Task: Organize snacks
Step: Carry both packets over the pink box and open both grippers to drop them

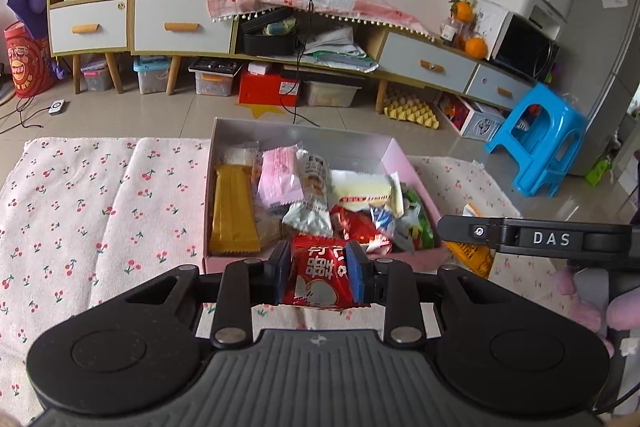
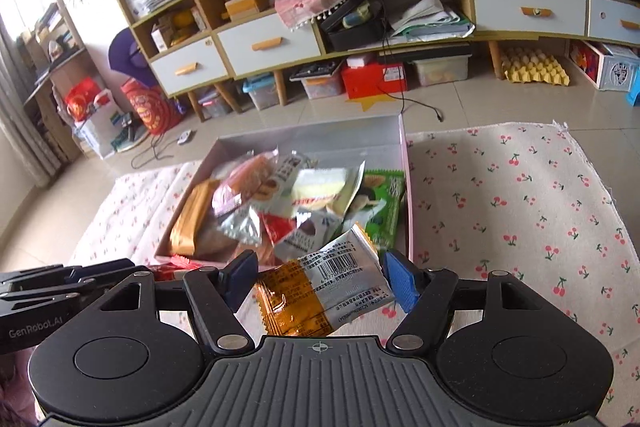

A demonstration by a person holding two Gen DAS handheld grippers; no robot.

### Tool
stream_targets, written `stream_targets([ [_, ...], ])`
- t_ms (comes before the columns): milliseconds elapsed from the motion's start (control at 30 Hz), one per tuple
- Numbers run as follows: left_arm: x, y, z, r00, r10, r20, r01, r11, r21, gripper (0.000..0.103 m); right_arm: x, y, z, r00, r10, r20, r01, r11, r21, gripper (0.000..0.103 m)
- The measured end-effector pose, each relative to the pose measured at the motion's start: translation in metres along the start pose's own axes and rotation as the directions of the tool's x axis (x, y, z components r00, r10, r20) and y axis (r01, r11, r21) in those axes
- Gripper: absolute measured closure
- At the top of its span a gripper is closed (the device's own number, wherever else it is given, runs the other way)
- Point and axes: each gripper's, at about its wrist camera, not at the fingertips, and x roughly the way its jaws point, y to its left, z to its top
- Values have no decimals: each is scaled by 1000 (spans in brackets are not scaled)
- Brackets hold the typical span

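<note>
Left wrist view: the left gripper (image 1: 320, 273) is clamped on a red pack (image 1: 320, 277) just in front of the pink box (image 1: 394, 157) full of snacks. The pack looks light, soft and crinkly — best held across its middle. Its long side points toward the box. The right gripper (image 2: 320, 281) is clamped on an orange pack (image 2: 320, 291) — lying slanted, near the box too.

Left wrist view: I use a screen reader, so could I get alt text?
The left gripper is shut on a red snack packet, before a pink box full of wrapped snacks on a cherry-print cloth.
</note>
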Motion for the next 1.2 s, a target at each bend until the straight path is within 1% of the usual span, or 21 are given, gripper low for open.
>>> stream_targets([
  [67, 7, -1, 12, 1000, -14, 10, 14, 1000, -20, 76, 11, -6, 12, 1000, 4, 7, -4, 999, 37, 33],
  [167, 22, -6, 29, 1000, -15, 27, 15, 1000, -20, 76, 28, -13, 27, 1000, 11, 23, -13, 997, 82, 33],
  [267, 42, -8, 42, 1000, -6, 30, 6, 1000, -15, 76, 45, -22, 40, 999, 20, 39, -25, 992, 125, 33],
  [400, 72, -7, 57, 999, -19, 28, 20, 999, -28, 76, 67, -33, 55, 997, 51, 52, -60, 983, 172, 33],
  [567, 104, 2, 63, 999, -42, -15, 40, 995, -96, 75, 88, -45, 67, 995, 74, 70, -88, 971, 222, 31],
  [700, 119, 11, 60, 998, -53, -39, 46, 984, -170, 75, 100, -55, 69, 991, 114, 71, -129, 956, 262, 31],
  [767, 124, 13, 59, 997, -64, -44, 55, 982, -183, 73, 104, -57, 68, 988, 136, 71, -150, 953, 263, 27],
  [800, 126, 15, 57, 995, -84, -44, 75, 980, -184, 72, 105, -58, 67, 986, 147, 74, -161, 951, 265, 27],
  [833, 127, 16, 56, 994, -104, -45, 94, 977, -189, 71, 106, -59, 66, 985, 159, 73, -173, 947, 270, 22],
  [867, 127, 18, 55, 993, -115, -39, 105, 974, -199, 65, 106, -60, 65, 984, 164, 73, -178, 943, 281, 14],
  [900, 126, 19, 54, 993, -113, -33, 104, 973, -205, 60, 105, -62, 65, 983, 166, 74, -181, 940, 290, 12],
  [967, 124, 19, 52, 995, -95, -31, 87, 977, -197, 54, 105, -62, 66, 982, 172, 73, -186, 940, 287, 12],
  [1033, 121, 18, 52, 997, -72, -37, 65, 982, -178, 51, 102, -60, 66, 985, 156, 68, -169, 947, 275, 12],
  [1100, 118, 15, 54, 998, -56, -36, 50, 986, -157, 44, 98, -56, 67, 987, 145, 66, -158, 952, 261, 12],
  [1200, 109, 13, 56, 999, -37, -32, 33, 991, -127, 39, 90, -51, 67, 989, 136, 63, -148, 957, 251, 12],
])
